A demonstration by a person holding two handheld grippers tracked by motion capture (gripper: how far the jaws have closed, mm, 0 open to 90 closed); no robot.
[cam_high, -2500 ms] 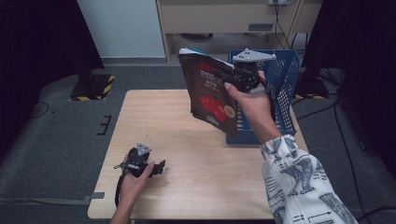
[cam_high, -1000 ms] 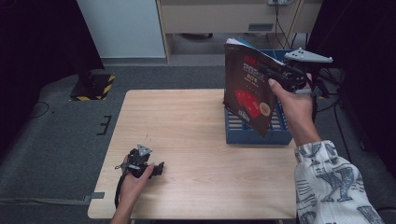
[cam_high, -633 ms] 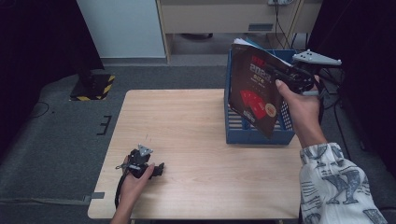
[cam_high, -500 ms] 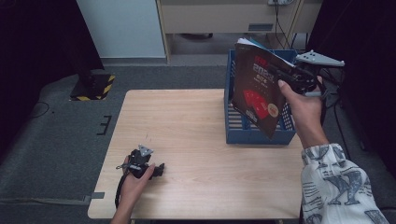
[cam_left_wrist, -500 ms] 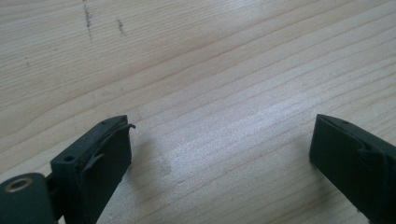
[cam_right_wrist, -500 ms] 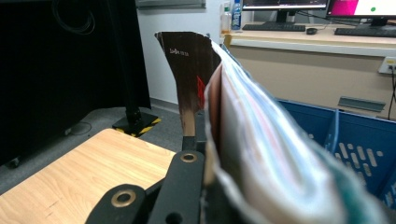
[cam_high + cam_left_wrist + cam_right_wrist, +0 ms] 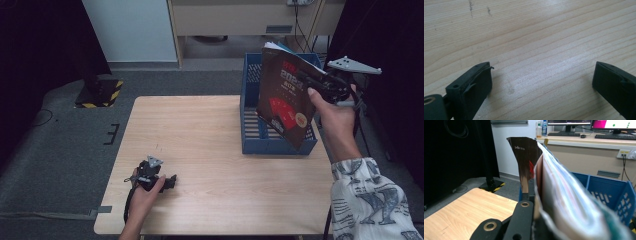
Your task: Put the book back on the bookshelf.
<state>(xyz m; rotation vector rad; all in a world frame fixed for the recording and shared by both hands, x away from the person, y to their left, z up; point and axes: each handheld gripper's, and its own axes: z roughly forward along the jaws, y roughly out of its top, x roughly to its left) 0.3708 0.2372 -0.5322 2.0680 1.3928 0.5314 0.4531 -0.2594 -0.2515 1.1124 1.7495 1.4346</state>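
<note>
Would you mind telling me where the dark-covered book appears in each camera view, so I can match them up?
High view: the book stands upper right, clamped by the right gripper, its lower edge over the blue crate.
Left gripper view: not in it; bare wooden table between open jaws.
Right gripper view: centre, seen edge-on, pages fanning right.
Shared landmark: the wooden table, also in the right gripper view.

**Wooden counter, two things on it**

The counter [image 7: 215,145] is pale wood with a plain grain, standing on a grey floor [image 7: 65,150]. A blue slotted crate [image 7: 272,137] sits at its far right edge. Near the front left corner the left tongs [image 7: 172,181] rest on the wood, jaws spread wide apart, a hand [image 7: 145,192] around them.
</note>
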